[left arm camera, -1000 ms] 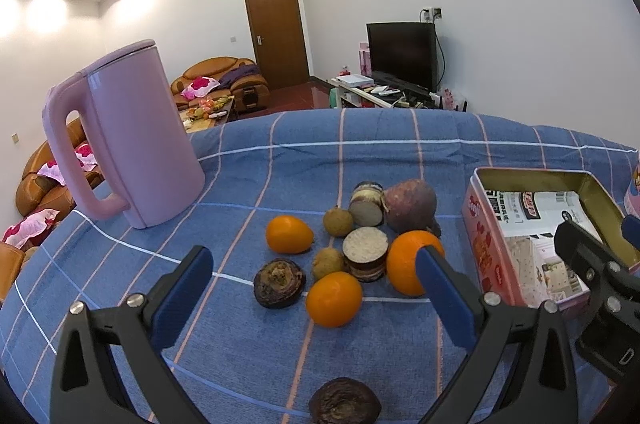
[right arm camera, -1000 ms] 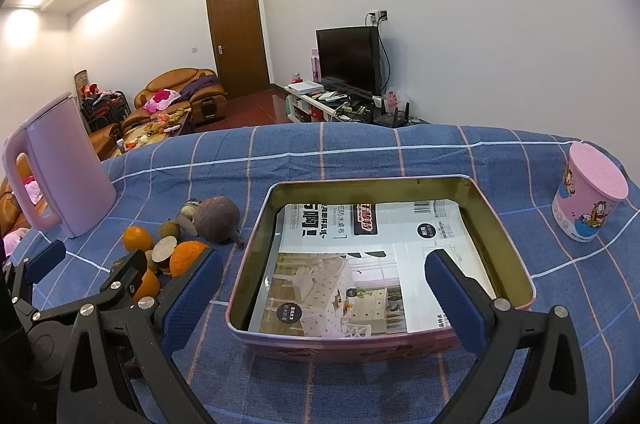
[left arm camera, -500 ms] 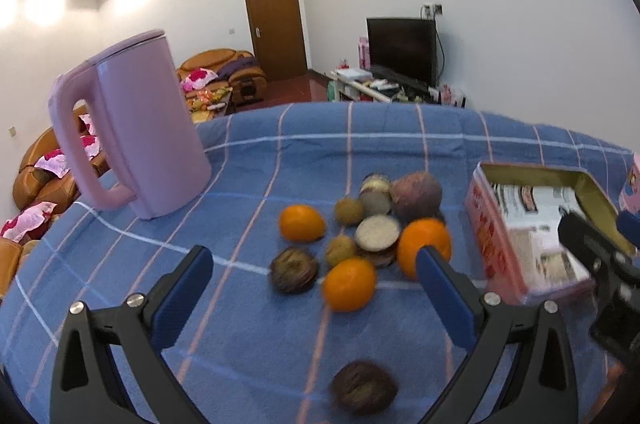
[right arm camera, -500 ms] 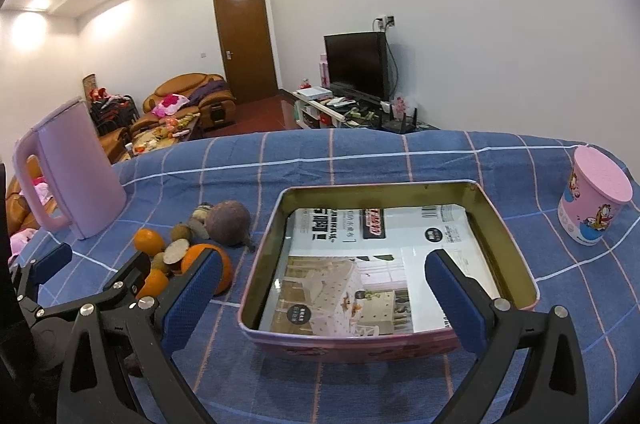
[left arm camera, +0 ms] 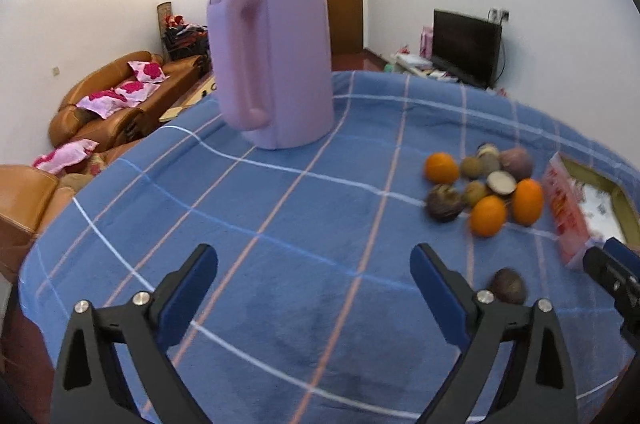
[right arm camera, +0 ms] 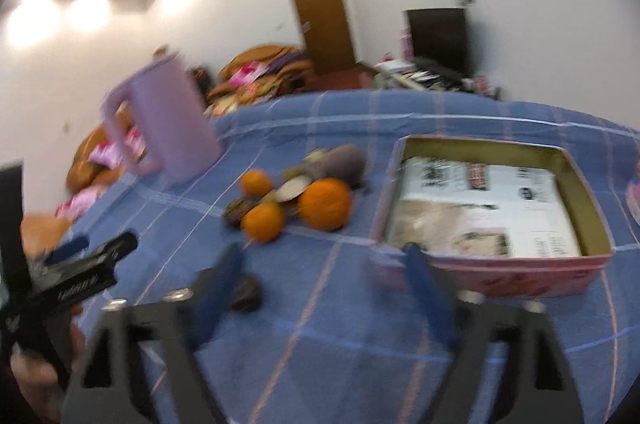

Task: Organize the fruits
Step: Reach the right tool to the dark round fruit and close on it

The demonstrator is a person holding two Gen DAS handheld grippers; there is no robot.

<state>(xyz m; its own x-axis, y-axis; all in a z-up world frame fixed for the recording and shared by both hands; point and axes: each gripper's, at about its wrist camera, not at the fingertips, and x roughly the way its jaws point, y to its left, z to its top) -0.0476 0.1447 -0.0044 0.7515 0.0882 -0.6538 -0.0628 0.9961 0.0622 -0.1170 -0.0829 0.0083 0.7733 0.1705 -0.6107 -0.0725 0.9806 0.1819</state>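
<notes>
A pile of fruit lies on the blue checked cloth: three oranges, a purple round fruit, small brown ones and cut halves. The same fruit pile sits to the right in the left wrist view. One dark wrinkled fruit lies apart, just inside the left finger of my right gripper. Its jaws are closing and press on nothing. My left gripper hangs over bare cloth left of the pile, jaws wide and just starting to close, nothing between them. The lone dark fruit is beside its right finger.
An open pink tin lined with printed paper stands right of the fruit. A tall lilac kettle stands at the back left. A pink cup shows at the right edge. The table edge drops off at left towards sofas.
Both views have swung left. The kettle now fills the left view's centre and the fruit has slid right. The right view has left the tin for the fruit, and its jaws have narrowed.
</notes>
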